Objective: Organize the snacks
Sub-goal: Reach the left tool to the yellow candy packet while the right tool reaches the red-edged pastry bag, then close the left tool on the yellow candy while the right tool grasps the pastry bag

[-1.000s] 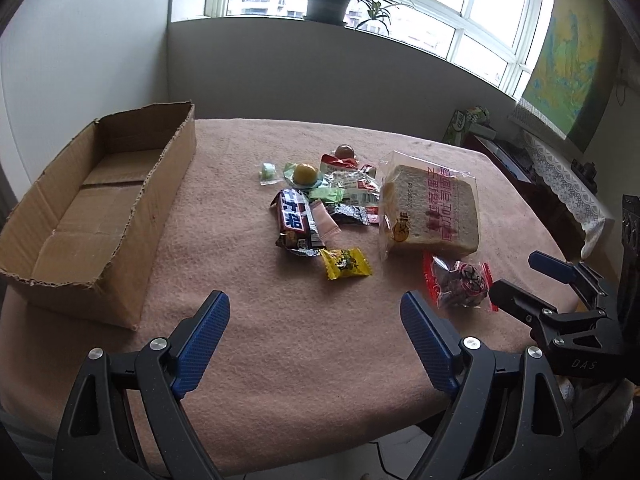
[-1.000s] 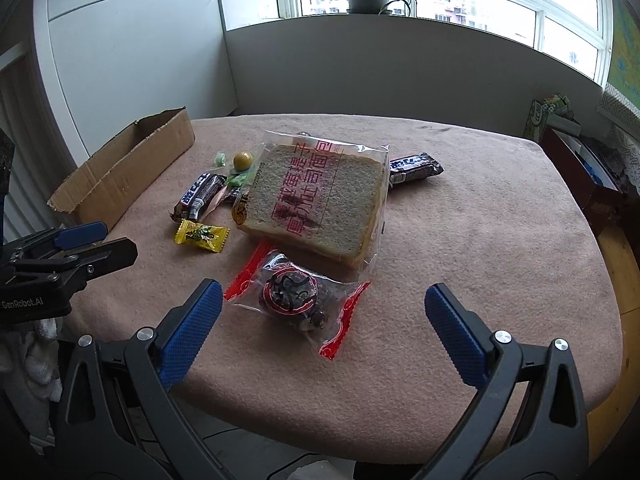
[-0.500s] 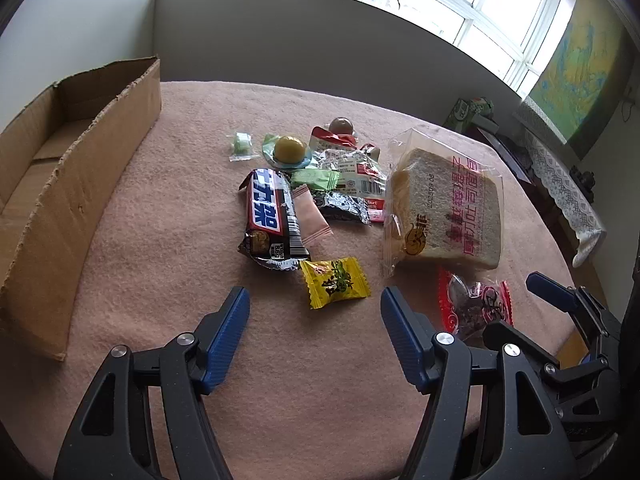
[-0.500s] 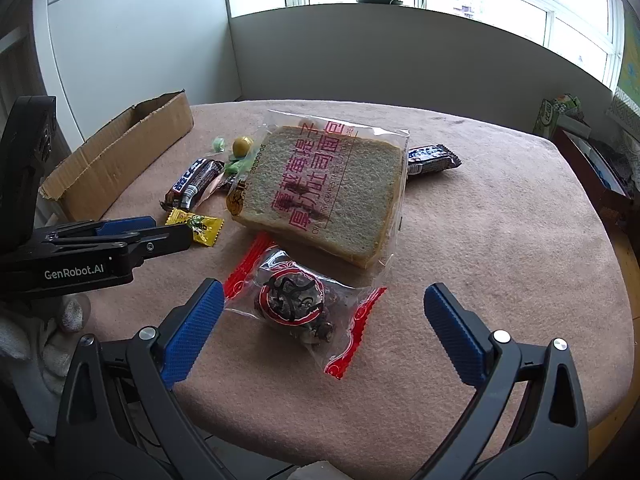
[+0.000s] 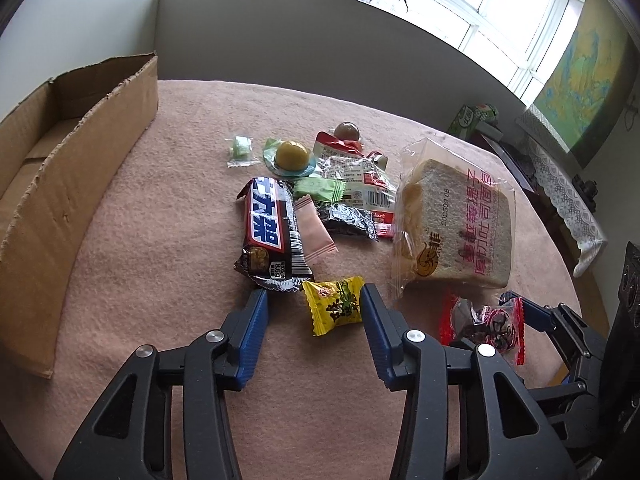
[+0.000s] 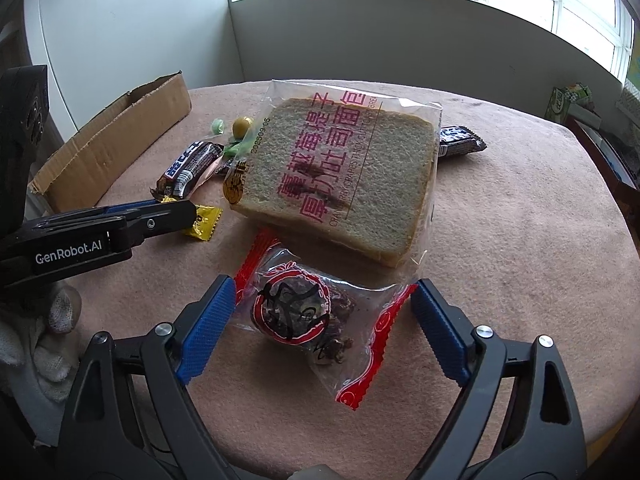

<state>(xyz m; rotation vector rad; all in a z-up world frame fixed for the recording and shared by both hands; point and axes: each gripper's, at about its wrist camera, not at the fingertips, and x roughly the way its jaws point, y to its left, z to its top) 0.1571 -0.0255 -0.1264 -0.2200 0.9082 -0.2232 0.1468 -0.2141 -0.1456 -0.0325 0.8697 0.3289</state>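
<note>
Fingers [image 5: 370, 312] beside 1 yellow candy [image 5: 334, 306]

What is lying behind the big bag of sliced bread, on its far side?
In the right wrist view a dark chocolate bar sticks out from behind the bread bag. Only its right end shows; the rest is covered by the bag, so whether they touch cannot be told.

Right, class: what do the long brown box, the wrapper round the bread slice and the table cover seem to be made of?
Long brown box: plain matt cardboard, going by its ragged, torn top edge. Clear wrapper round the bread slice: thin glossy plastic film, see-through and printed. Pink table cover: probably a soft napped fabric, fuzzy and dull.
</note>
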